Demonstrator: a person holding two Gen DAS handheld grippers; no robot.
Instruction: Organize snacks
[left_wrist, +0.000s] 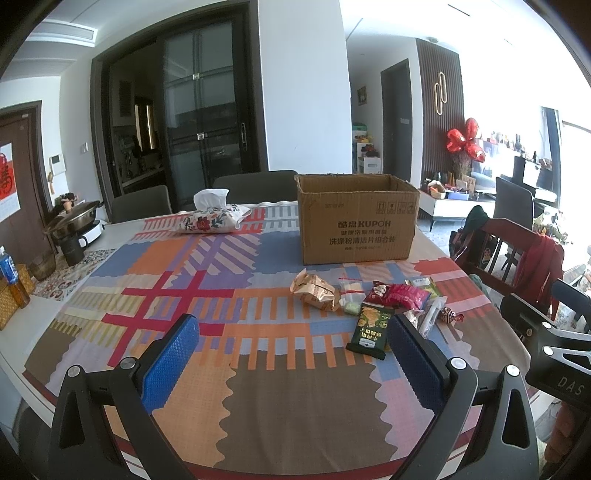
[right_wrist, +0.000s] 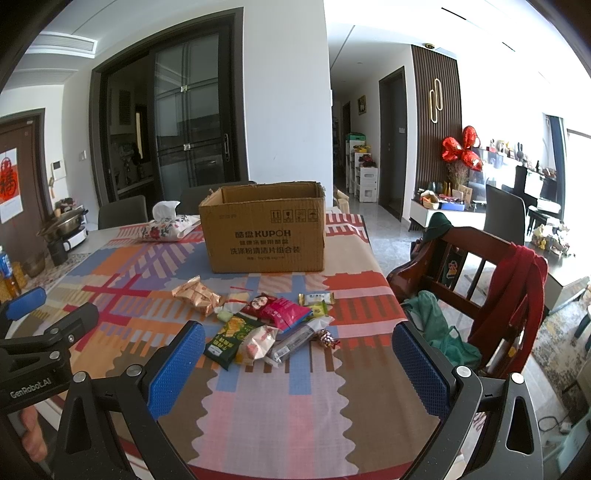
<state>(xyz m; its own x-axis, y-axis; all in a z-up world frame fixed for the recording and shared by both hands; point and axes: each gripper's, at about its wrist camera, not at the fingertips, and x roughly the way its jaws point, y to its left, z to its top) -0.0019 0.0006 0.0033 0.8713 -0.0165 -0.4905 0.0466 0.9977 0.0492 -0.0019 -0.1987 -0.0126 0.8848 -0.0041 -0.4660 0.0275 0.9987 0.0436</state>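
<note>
A heap of snack packets lies on the patterned tablecloth in front of an open cardboard box (left_wrist: 356, 221) (right_wrist: 264, 230). Among them are a dark green packet (left_wrist: 370, 330) (right_wrist: 231, 338), a red-pink packet (left_wrist: 400, 295) (right_wrist: 280, 308), a tan crinkled bag (left_wrist: 316, 290) (right_wrist: 195, 293), a pale pink-white packet (right_wrist: 256, 343) and a small foil candy (right_wrist: 327, 338). My left gripper (left_wrist: 295, 354) hovers open just short of the heap, nothing between its blue pads. My right gripper (right_wrist: 299, 358) is open too, with the heap just beyond its left finger.
A floral tissue box (left_wrist: 212, 218) (right_wrist: 168, 227) sits left of the carton. A pot on a cooker (left_wrist: 74, 221) and bottles (left_wrist: 9, 275) stand at the table's left edge. A wooden chair (right_wrist: 476, 288) draped with red and green clothes stands close on the right.
</note>
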